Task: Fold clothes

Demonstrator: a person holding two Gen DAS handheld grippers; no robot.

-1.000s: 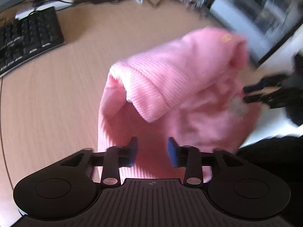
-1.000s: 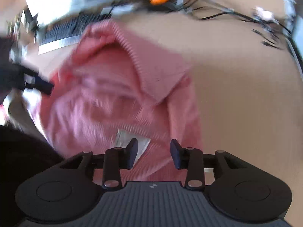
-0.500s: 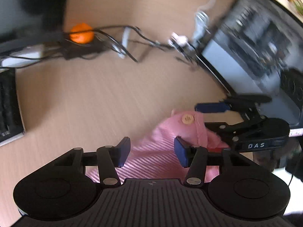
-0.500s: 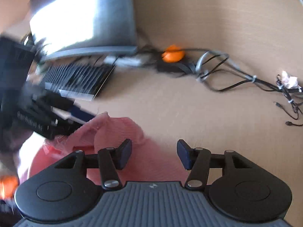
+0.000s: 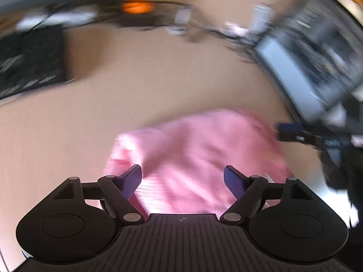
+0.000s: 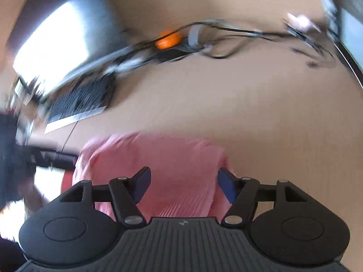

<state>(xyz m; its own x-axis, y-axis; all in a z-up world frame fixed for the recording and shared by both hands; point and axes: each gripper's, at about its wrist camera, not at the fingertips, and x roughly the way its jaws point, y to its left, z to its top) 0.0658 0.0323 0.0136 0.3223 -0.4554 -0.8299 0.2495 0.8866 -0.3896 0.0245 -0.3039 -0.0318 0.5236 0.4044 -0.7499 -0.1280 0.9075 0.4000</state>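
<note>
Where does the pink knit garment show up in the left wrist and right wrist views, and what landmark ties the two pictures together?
Left wrist: the pink knit garment lies lower centre on the wooden desk, beyond the open fingers.
Right wrist: the garment sits at lower centre-left, between and beyond the open fingers.
Shared landmark: the orange object among the cables, top centre-left in the left view, upper centre in the right view.

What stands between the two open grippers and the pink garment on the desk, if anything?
Nothing visible does. The pink garment lies on the wooden desk directly ahead of the left gripper and the right gripper, both open. The keyboard and cables lie farther back, beyond it.
</note>
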